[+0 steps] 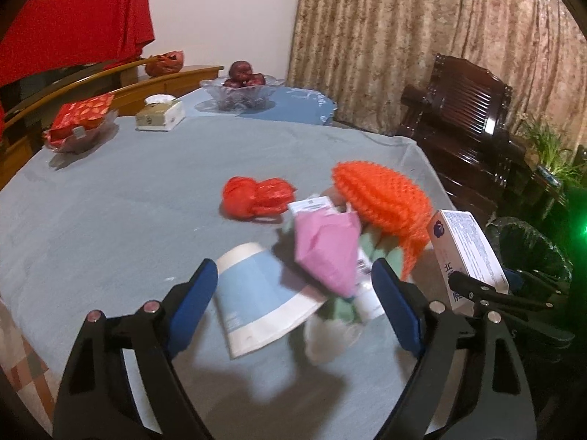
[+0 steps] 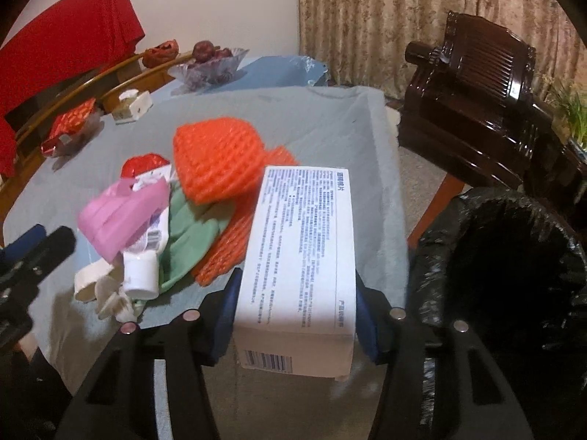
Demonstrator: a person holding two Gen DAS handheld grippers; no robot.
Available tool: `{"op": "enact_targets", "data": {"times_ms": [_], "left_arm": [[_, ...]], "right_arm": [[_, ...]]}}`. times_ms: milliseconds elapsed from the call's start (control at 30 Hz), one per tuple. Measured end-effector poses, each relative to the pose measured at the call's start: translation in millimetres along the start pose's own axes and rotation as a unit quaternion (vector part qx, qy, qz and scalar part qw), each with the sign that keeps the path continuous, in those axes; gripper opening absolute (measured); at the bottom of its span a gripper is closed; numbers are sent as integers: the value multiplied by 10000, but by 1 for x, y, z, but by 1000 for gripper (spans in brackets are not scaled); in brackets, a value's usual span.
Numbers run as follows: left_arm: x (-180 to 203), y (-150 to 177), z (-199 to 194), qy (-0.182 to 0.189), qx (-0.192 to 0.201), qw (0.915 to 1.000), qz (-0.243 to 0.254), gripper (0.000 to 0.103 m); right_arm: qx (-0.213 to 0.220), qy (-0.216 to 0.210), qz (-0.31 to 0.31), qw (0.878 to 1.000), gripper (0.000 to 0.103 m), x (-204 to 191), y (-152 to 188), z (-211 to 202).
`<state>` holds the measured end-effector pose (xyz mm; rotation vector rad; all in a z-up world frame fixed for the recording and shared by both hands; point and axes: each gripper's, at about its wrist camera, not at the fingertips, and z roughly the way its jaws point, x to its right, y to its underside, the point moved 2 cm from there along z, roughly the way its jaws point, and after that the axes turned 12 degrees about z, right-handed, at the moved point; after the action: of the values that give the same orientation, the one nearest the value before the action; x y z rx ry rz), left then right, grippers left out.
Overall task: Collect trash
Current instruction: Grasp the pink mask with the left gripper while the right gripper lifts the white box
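Note:
My right gripper (image 2: 295,315) is shut on a white medicine box (image 2: 299,256), held above the table's right edge beside the black-lined trash bin (image 2: 513,267). The box also shows in the left wrist view (image 1: 464,253). My left gripper (image 1: 293,293) is open, low over a trash pile: a pale blue paper cup (image 1: 256,293), a pink wrapper (image 1: 328,253), orange foam netting (image 1: 381,198), green scraps and a white tube (image 2: 141,275). A crumpled red bag (image 1: 255,201) lies just beyond the pile.
A grey cloth covers the table (image 1: 110,220). At its far side stand a glass fruit bowl (image 1: 242,90), a tissue box (image 1: 159,113) and a red packet in a dish (image 1: 79,124). A dark wooden chair (image 2: 477,110) stands right of the table.

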<state>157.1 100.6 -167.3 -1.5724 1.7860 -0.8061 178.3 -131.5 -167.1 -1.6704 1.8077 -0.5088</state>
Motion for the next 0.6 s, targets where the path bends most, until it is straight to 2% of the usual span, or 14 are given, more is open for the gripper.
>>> {"op": "enact_targets", "data": {"times_ms": [133,233,333,400,500,600], "left_arm": [[9,-7,13,114,-18,9999,40,76],[15,-11,29,230,-120,9996,70,66],[18,-11,42,309,-284,9991,96,47],[20,-9,50,355,-405,9985,126,27],[21,-7,49,324,-380,9987,140,19],[21,-8,40,269,-292,9991,138,16]], "right_arm": [[18,-9,77,10000,54,8,-4,-6],[44,-10,111,9999,54,13,-8,-9],[76,-12,127,9999,54,16,-10,-11],[77,-45,152,9998,54,19,-12,-12],[93,-72,130,9998,54,19,-13,-14],[141,-109,99,9998,54,17,-14,-17]]}}
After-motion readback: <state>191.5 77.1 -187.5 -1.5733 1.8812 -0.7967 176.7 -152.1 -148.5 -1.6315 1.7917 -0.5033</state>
